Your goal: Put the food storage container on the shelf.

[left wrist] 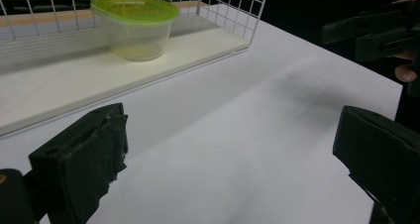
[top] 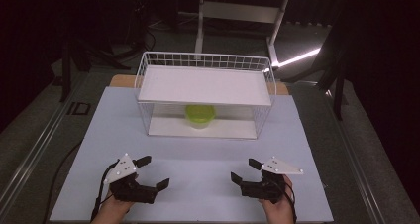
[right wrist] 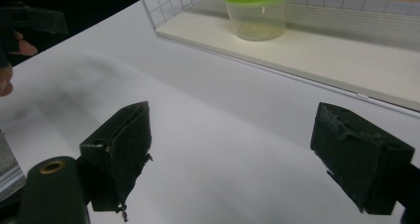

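So the tub (top: 200, 116) we're looking at is a clear plastic one with a lime-green lid, sitting upright on the lower shelf (top: 163, 127) of the white wire rack (top: 205, 61), roughly mid-shelf and tucked under the top shelf (top: 205, 85). From the left gripper view the tub (left wrist: 134, 26) sits toward the back of that lower board, lid on, with the wire mesh behind it. The right gripper view gets the same tub (right wrist: 258, 12) from the other side, lid looking a bit tilted from that angle.

Both our grippers are well short of the rack, low over the white table (top: 198, 184) near the front edge. The left gripper (top: 151, 172) has its jaws wide apart with nothing between them, just bare tabletop. The right gripper (top: 245, 168) is the same deal, jaws spread and empty. They're well apart from each other, both angled inward.
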